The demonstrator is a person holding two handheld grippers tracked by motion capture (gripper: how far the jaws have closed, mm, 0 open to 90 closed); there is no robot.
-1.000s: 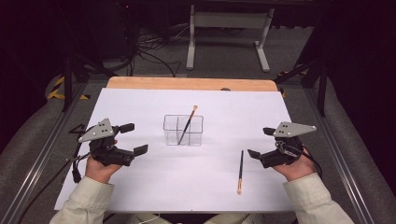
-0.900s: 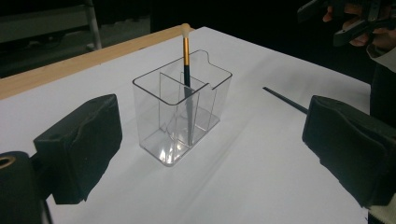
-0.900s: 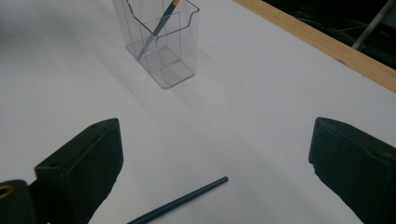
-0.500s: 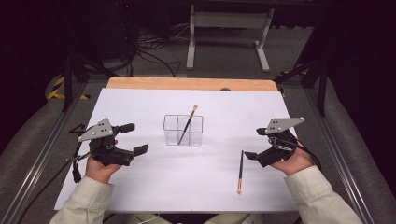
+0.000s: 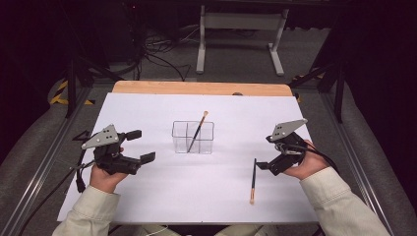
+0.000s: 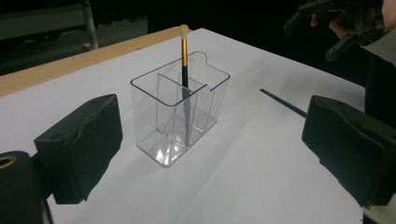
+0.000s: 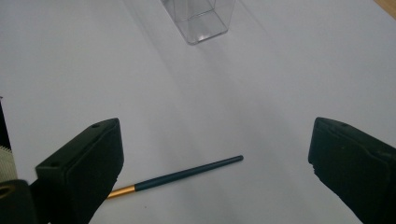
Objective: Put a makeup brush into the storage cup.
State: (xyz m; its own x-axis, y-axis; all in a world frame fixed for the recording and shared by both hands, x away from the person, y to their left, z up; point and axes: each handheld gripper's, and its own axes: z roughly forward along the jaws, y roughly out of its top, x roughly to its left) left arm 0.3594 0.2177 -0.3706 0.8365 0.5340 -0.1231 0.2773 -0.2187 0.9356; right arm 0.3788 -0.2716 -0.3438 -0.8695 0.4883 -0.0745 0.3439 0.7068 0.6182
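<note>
While the white surface carries only a few things, the work seems to be about half done, as far as I can judge; the clear organizer stands upright near the middle of it, and one brush already leans inside, in the middle compartment, with its pale bristle tip up above the rim; the second brush is not yet collected, it lies flat on the surface to the right of the organizer, well apart from it, with the dark handle pointing away from the person and the bristle end toward the near edge; what is left, I think, is to pick this one up and to put it into the organizer also. The right hand-held gripper is low, just beside the handle end of the lying brush, tilted down toward the surface; its jaws stand wide apart and hold nothing, and in the right gripper view the brush lies between them but a little farther off, not touched. The left hand-held gripper rests at the left side, well apart from the organizer, pointing toward it; its jaws are also wide apart and empty, and the hand under it sits relaxed on the surface.
</note>
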